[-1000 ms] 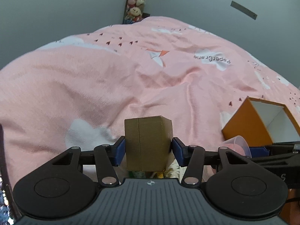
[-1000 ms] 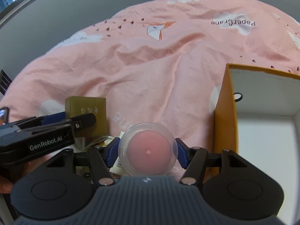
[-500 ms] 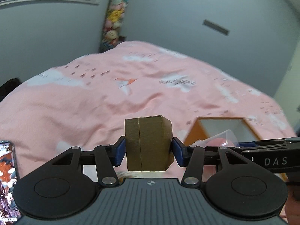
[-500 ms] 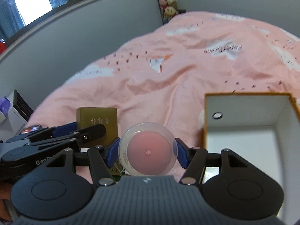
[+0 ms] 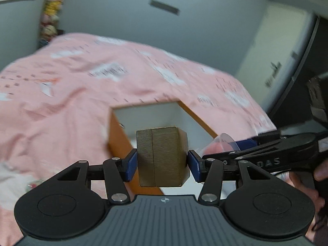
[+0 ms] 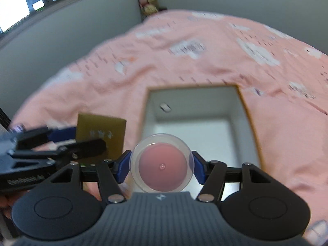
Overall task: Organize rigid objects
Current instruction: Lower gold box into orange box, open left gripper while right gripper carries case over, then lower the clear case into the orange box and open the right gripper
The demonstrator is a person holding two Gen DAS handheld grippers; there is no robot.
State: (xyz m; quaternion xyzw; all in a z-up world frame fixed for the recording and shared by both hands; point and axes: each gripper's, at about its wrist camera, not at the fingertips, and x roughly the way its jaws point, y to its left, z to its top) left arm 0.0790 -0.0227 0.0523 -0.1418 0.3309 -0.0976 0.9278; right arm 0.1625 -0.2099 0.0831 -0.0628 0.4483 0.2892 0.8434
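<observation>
My left gripper (image 5: 162, 163) is shut on a small gold box (image 5: 162, 155), held upright between its blue pads. Behind the gold box lies an open orange box with a white inside (image 5: 151, 112) on the pink bedcover. My right gripper (image 6: 162, 166) is shut on a clear round container with pink contents (image 6: 162, 166), held above the near end of the orange box (image 6: 196, 110). In the right wrist view the left gripper (image 6: 61, 143) and the gold box (image 6: 100, 133) hang just left of the orange box. In the left wrist view the right gripper (image 5: 221, 147) carries the clear container (image 5: 220, 144) at right.
A pink bedcover (image 6: 205, 47) with white clouds covers the bed. Grey walls stand behind it, with a stack of plush toys (image 6: 146, 0) in the corner and a window (image 6: 20, 2) at left. A hand (image 5: 307, 184) holds the right gripper.
Both grippers have risen and swung right toward the orange box, each still carrying its object. The box's open inside now shows ahead of both.
</observation>
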